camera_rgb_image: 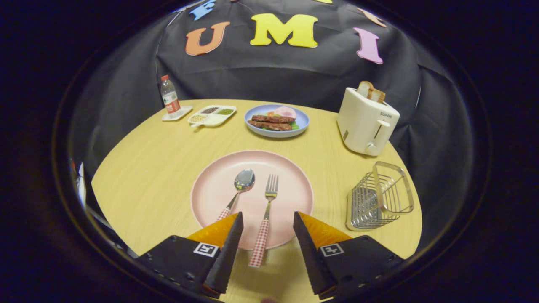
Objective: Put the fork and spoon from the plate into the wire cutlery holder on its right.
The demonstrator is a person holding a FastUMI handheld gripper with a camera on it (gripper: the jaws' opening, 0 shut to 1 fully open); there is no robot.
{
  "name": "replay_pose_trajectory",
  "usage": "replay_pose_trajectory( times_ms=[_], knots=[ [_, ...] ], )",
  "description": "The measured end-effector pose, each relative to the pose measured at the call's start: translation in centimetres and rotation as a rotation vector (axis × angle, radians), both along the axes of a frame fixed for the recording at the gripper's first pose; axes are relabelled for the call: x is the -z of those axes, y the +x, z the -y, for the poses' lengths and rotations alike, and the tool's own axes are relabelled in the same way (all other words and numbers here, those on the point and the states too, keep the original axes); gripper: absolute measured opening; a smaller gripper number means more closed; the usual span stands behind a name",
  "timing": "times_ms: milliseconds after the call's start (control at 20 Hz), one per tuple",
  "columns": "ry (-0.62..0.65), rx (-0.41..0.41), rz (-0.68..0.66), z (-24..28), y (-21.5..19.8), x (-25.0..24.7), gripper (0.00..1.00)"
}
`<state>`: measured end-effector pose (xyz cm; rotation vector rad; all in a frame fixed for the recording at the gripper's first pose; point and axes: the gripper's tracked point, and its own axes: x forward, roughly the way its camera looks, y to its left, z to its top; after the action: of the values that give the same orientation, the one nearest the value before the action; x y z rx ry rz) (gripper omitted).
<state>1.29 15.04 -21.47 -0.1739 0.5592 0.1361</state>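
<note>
Two wedge-shaped fingers of the handheld gripper [268,223] stand wide apart and hold nothing, poised low over the near edge of the round pale-wood table [147,168]. Between them lies the red-and-white checked handle of the steel fork [265,219], whose tail sticks out past the near rim of the round pink plate [294,189] while its tines point away toward the middle of the plate. Just left of it, the steel spoon with the same checked handle [236,191] slants across the plate, its handle end close to the left finger and its bowl farther off.

My reading is that the fork is the piece being taken first. To do that well, the fingers should come down squarely on either side of the handle, close on the part overhanging the rim where there is room beneath, and keep clear of the spoon handle so it is not nudged. A grip near the handle's middle would likely keep the fork from swinging when lifted.

Off to the right of the plate, beyond the right finger, the shiny wire cutlery holder [379,198] stands on the table, its open top facing up; the fork needs turning upright to drop in
</note>
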Motion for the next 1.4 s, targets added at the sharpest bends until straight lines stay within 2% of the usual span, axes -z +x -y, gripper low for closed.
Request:
replay_pose_trajectory(
  times_ms=[200, 250, 300, 350, 500, 550, 600, 700, 900, 1100, 1250, 1400],
  knots=[
    [-0.034, 0.031, -0.035, 0.3, 0.9, 1.9, 0.47],
    [-0.04, 0.033, -0.042, 0.4, 1.0, 2.2, 0.34],
    [-0.044, 0.031, -0.056, 0.2, 1.1, 2.7, 0.28],
    [-0.046, 0.03, -0.073, 0.2, 0.9, 3.2, 0.24],
    [-0.054, 0.058, -0.107, 0.4, 1.0, 3.7, 0.24],
    [-0.044, 0.056, -0.114, 0.4, 1.0, 4.1, 0.13],
    [-0.043, 0.049, -0.119, 0.3, 1.1, 4.1, 0.15],
    [-0.05, 0.07, -0.127, 0.8, 1.0, 3.7, 0.05],
    [0.007, 0.09, -0.138, 1.0, 0.4, 1.2, 0.05],
    [0.063, 0.067, -0.161, 2.0, -1.2, -4.6, 0.05],
    [0.064, 0.081, -0.169, 5.7, -2.0, -10.4, 0.05],
    [0.07, 0.161, -0.207, 11.0, -2.5, -14.4, 0.04]
  ],
)
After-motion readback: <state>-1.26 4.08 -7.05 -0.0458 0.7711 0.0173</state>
